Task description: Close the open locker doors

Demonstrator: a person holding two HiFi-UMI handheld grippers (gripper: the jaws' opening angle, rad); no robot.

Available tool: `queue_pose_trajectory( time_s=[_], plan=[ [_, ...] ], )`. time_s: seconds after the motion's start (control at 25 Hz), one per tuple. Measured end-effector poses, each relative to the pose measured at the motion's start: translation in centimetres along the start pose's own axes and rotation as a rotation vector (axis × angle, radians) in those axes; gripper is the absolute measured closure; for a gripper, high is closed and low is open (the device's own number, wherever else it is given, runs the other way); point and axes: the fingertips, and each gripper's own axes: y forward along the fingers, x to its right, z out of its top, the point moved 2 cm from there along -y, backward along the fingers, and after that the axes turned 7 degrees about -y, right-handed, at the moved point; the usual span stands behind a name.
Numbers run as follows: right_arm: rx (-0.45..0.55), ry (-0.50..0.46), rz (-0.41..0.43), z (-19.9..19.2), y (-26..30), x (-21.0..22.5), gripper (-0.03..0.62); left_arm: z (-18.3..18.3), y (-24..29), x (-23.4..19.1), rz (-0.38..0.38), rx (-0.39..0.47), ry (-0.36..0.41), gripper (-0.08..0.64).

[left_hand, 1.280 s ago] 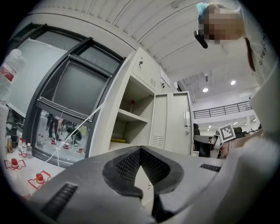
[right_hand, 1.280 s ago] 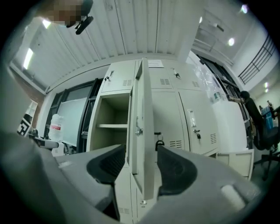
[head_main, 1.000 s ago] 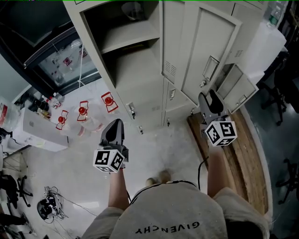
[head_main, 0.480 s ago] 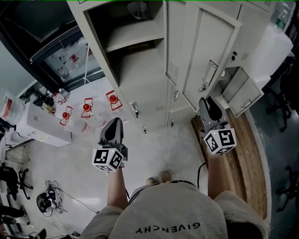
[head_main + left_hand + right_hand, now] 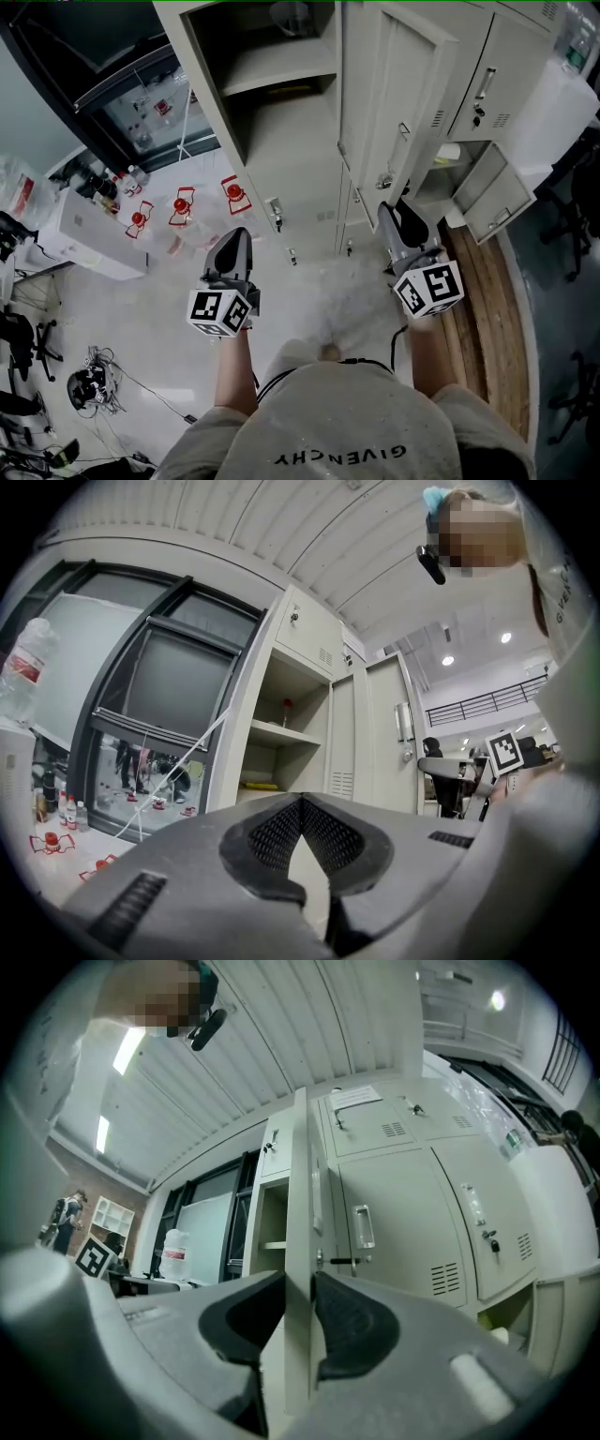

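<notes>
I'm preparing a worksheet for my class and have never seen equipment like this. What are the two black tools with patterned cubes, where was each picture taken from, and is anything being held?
A person stands before metal lockers with a hand-operated gripper in each hand. The head view looks down from the person's head. Each gripper view looks along that gripper's own jaws. The left gripper is shut and empty, facing the open locker. The right gripper has just been closing its jaws, which clamp the edge of the tall locker door. A small lower door also hangs open.
</notes>
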Motion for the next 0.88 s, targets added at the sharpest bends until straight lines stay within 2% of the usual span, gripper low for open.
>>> queue_pose_trajectory(
  time_s=[0.2,0.44,0.88],
  plan=[
    [0.014,0.004,0.074,0.2,0.7,-1.8,0.486,0.0,-0.2,0.2,0.012,-0.007,0.016,0.563],
    [0.039,0.030,0.124,0.2,2.3,-4.7,0.471,-0.1,-0.4,-1.6,0.036,-0.011,0.003,0.563],
    [0.041,-0.003,0.154,0.2,7.0,-10.8,0.453,2.1,0.7,-7.5,-0.002,-0.009,-0.006,0.563]
  ],
)
